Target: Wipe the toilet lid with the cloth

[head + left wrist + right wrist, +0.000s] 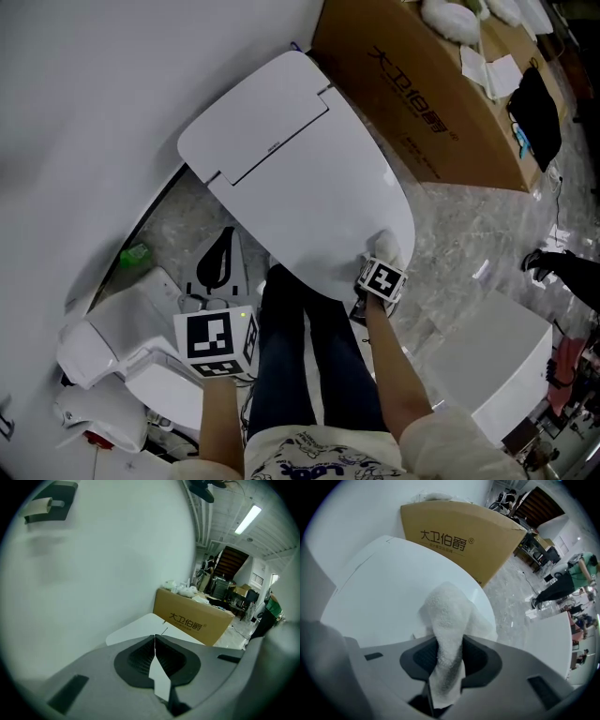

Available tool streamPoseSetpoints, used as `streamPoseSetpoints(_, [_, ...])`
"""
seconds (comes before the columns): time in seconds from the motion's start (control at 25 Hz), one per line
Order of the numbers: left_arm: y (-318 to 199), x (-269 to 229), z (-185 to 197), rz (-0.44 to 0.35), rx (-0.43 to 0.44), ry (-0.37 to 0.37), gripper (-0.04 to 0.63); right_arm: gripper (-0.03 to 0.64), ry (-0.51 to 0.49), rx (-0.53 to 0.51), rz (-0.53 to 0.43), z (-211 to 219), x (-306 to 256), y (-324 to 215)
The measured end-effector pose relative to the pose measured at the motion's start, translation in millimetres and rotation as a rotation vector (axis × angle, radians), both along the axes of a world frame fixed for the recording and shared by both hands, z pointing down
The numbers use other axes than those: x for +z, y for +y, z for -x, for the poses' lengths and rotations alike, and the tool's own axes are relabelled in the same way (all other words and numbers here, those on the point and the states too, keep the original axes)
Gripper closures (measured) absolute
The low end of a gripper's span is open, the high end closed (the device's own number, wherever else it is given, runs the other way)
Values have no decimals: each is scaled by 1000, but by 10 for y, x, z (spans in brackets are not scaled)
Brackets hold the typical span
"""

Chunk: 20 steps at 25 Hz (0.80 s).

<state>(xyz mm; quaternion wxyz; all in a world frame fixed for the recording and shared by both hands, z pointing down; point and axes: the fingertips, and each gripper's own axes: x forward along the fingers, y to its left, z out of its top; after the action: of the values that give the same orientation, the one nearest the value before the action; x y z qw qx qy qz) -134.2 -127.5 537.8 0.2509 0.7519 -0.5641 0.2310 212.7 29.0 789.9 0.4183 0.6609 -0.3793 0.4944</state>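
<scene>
Firmly, right hand-held gripper (449, 646) clamps nubby white cloth (450, 609) on smooth rounded toilet lid (379, 588); left hand-held gripper (154, 641) closed, empty

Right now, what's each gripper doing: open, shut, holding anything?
Left gripper: closed, nothing between its jaws.
Right gripper: closed on the white cloth, which lies on the toilet lid near its front edge.
</scene>
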Motion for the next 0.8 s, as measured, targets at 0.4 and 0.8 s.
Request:
streamPoseSetpoints(0.4, [2,26,373,3,-68,-5,586,505,-12,-79,-55,579,-42,-888])
streamPoseSetpoints(0.8, [45,73,582,10,-112,-12,586,505,3,-235,-106,1185,-115,-1730])
